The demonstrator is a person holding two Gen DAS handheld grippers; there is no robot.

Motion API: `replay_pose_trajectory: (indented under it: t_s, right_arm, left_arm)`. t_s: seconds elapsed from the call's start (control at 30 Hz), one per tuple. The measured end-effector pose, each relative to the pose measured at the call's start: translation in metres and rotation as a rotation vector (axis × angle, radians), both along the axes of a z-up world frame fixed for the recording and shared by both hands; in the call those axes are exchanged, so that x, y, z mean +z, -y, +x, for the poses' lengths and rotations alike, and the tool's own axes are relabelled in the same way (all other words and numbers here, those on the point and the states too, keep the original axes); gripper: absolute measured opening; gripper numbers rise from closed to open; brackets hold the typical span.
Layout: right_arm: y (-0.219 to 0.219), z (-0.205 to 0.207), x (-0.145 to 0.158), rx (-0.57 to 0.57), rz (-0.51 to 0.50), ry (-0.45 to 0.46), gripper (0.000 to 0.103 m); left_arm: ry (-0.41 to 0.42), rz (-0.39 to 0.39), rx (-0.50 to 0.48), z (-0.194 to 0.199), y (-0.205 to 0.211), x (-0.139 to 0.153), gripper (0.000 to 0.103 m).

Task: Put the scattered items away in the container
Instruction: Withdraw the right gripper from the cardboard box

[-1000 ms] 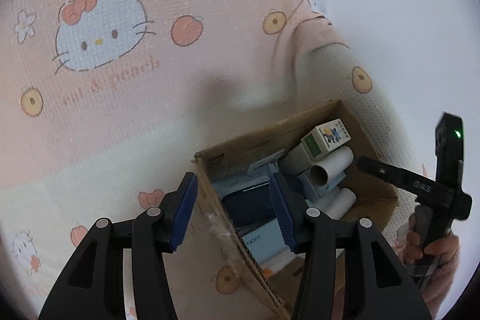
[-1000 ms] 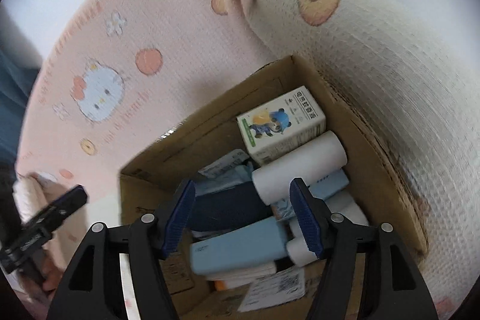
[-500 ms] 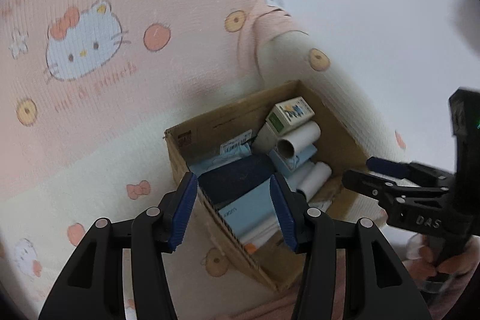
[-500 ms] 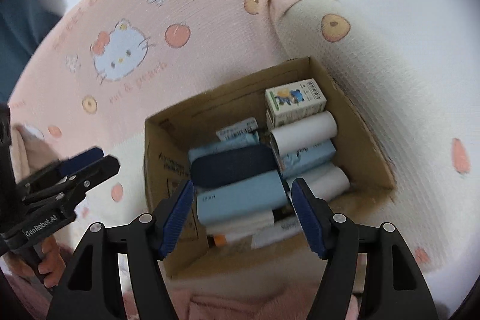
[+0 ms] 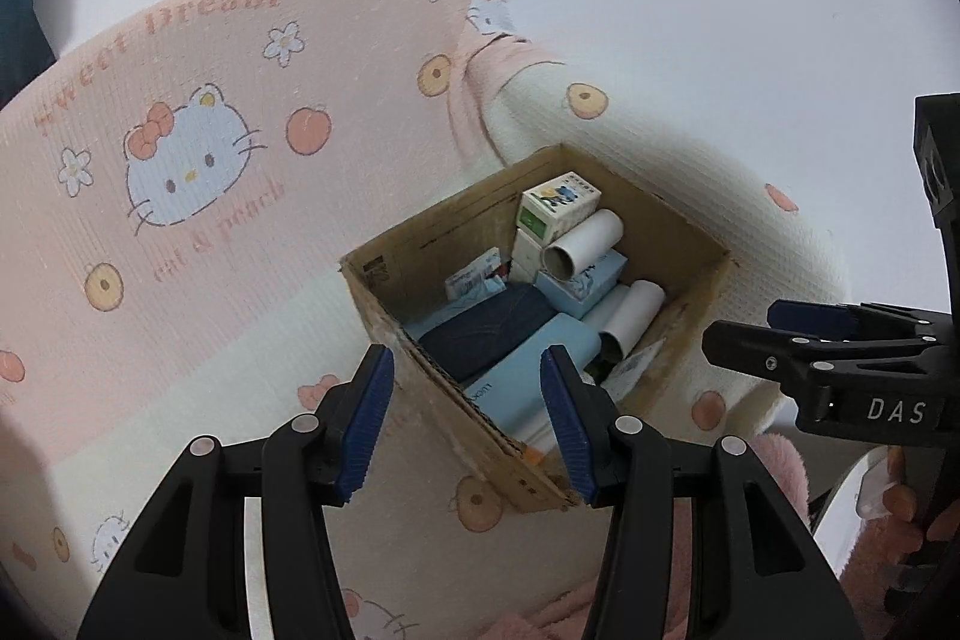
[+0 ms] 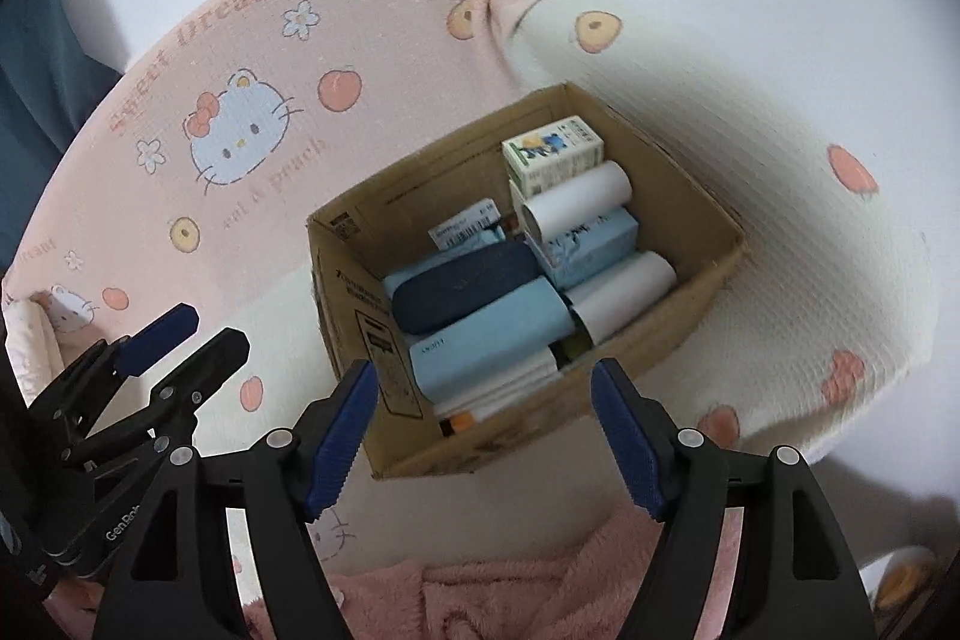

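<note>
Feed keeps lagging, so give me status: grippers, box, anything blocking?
Left gripper open, empty. Right gripper opening, nothing between jaws. Cardboard box on blanket, packed: dark case, rolls. Nothing in the way.

One box point(image 6: 708, 274), two white rolls point(image 6: 576, 205)

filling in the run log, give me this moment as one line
stage: items packed | cardboard box: full, on blanket | left gripper: open, empty | right gripper: jaws opening, empty

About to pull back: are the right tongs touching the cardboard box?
Apart. In the right wrist view the right tongs, opening with nothing between them, hang above the cardboard box; the left wrist view shows them off to its side.
</note>
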State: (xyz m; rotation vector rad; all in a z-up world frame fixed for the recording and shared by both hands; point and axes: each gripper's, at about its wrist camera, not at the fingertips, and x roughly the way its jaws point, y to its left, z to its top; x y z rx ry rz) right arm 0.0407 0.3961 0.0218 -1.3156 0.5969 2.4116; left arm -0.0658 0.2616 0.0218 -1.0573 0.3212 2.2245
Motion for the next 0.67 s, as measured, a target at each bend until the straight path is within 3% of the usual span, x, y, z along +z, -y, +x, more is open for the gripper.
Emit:
replay_pose_trajectory:
  t_s: [0.2, 0.4, 0.67]
  right_arm:
    - [0.008, 0.015, 0.007, 0.0, 0.04, -0.003, 0.072]
    - [0.016, 0.024, 0.013, 0.004, 0.07, -0.009, 0.072]
    - [0.022, 0.028, 0.02, 0.005, 0.089, -0.019, 0.072]
  left_arm:
    - [0.062, 0.039, 0.004, 0.007, 0.0, -0.006, 0.055]
    - [0.002, -0.009, -0.003, 0.017, -0.004, -0.007, 0.055]
    - [-0.031, -0.005, -0.029, 0.027, -0.006, -0.002, 0.056]
